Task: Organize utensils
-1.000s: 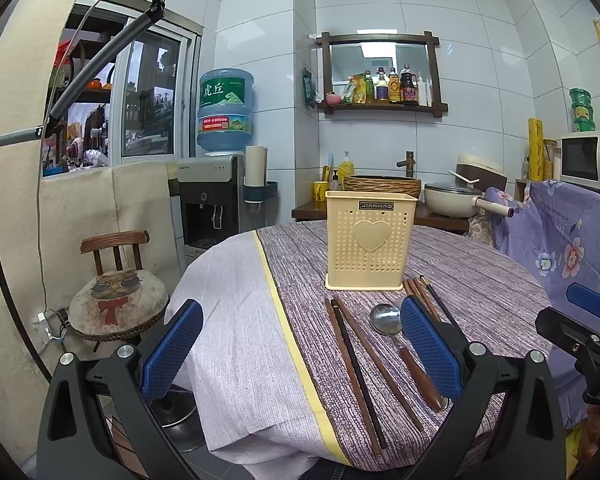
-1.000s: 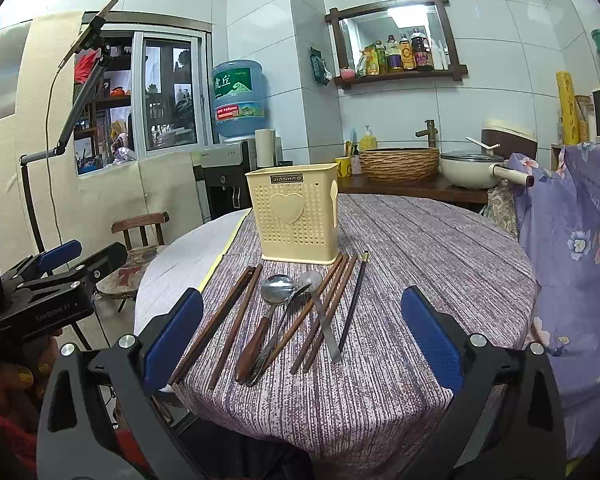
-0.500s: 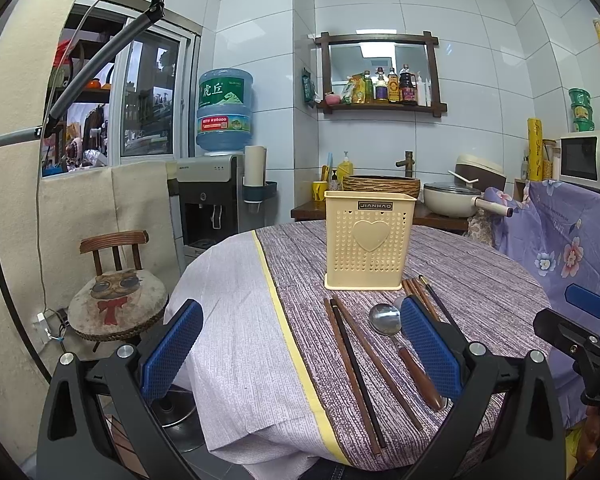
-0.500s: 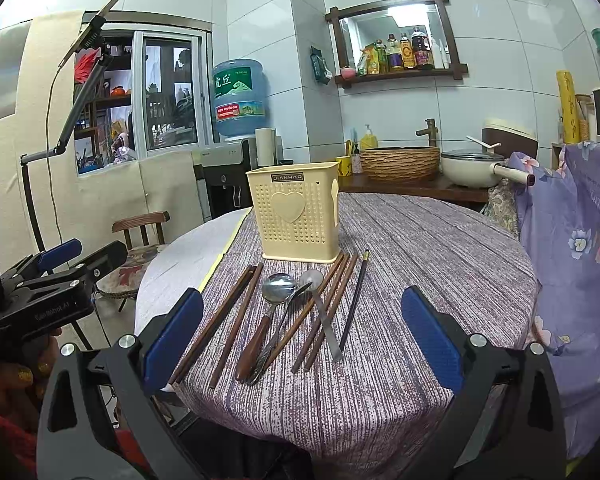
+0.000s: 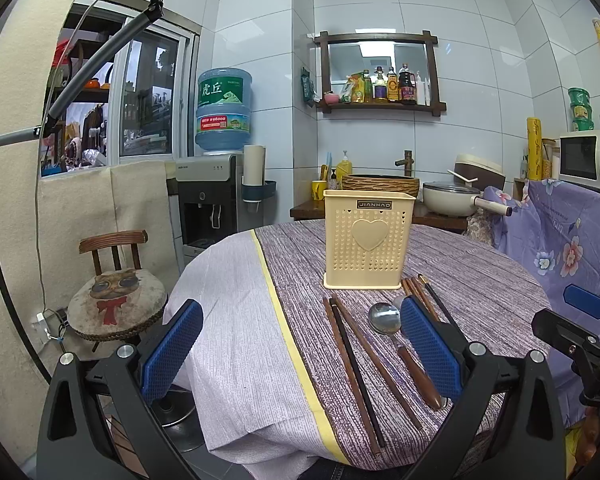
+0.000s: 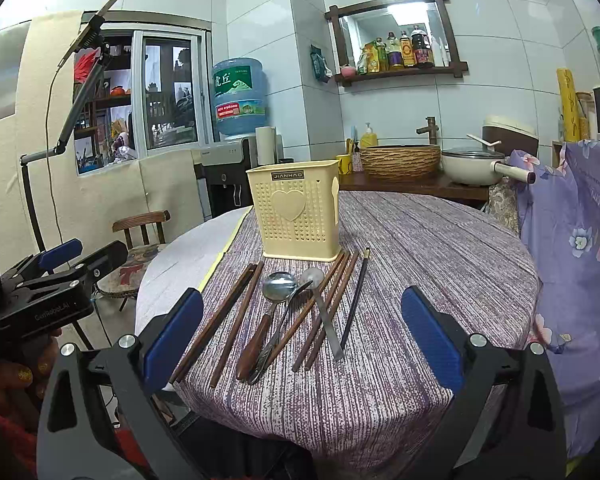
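A cream perforated utensil holder (image 5: pixel 369 240) (image 6: pixel 297 211) stands upright on the round table (image 6: pixel 440 248). In front of it lie several brown chopsticks (image 6: pixel 236 314) (image 5: pixel 352 364), a wooden-handled spoon (image 6: pixel 270 306) (image 5: pixel 400 344), a metal spoon (image 6: pixel 320 304) and a black chopstick (image 6: pixel 356 300). My left gripper (image 5: pixel 300 352) is open and empty at the table's near left edge. My right gripper (image 6: pixel 300 340) is open and empty, just short of the utensils. Each gripper shows in the other's view.
A purple striped cloth with a yellow band (image 5: pixel 284 320) covers the table. A small chair (image 5: pixel 116 300) stands at the left. A floral purple cover (image 6: pixel 572 240) hangs at the right. A counter with a basket basin (image 6: pixel 400 158) and pot (image 6: pixel 474 166) is behind.
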